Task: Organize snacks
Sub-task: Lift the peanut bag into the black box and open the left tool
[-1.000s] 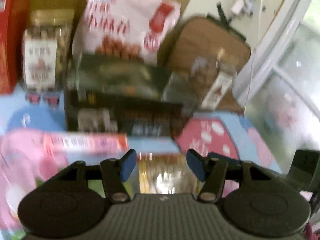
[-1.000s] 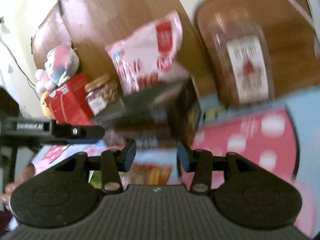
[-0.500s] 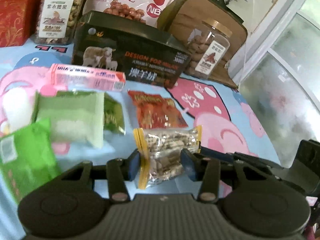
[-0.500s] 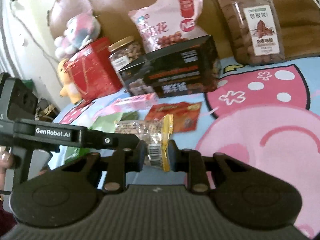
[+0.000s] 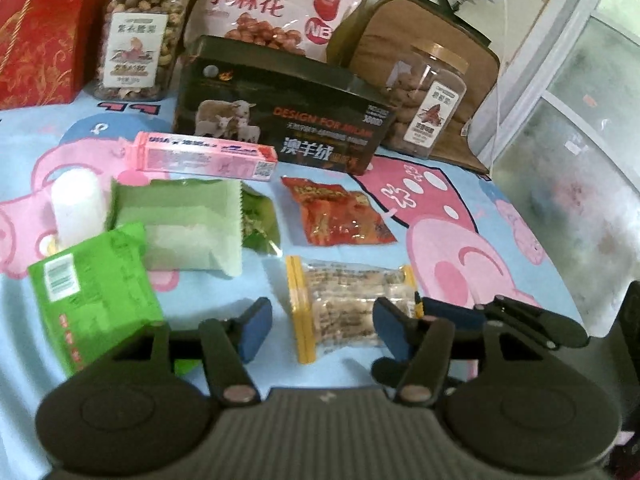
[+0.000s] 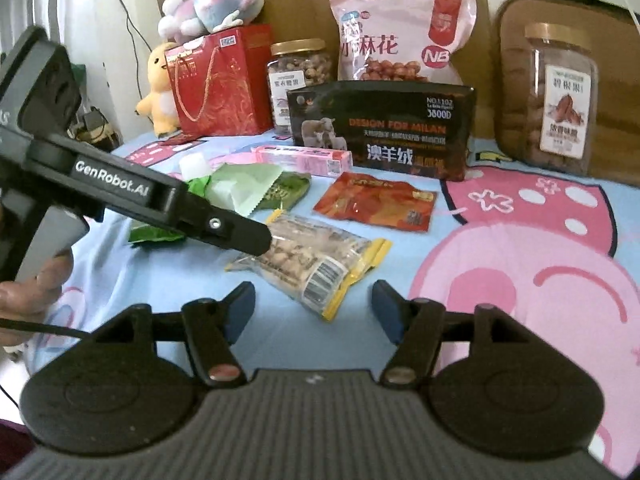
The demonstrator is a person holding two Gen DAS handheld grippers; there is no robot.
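We see soft daylight from the frosted window (image 5: 580, 152) on the right — it glares white and washes out detail there. Both fisheye views bend at the edges. Focus is slightly soft throughout; the green packet (image 5: 96, 292) looks smeared — shadows on the bedsheet (image 6: 500, 248) stay faint.

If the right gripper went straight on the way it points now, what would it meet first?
Most likely the clear yellow-edged nut packet, lying on the sheet just ahead of the open right gripper; depth is hard to judge.
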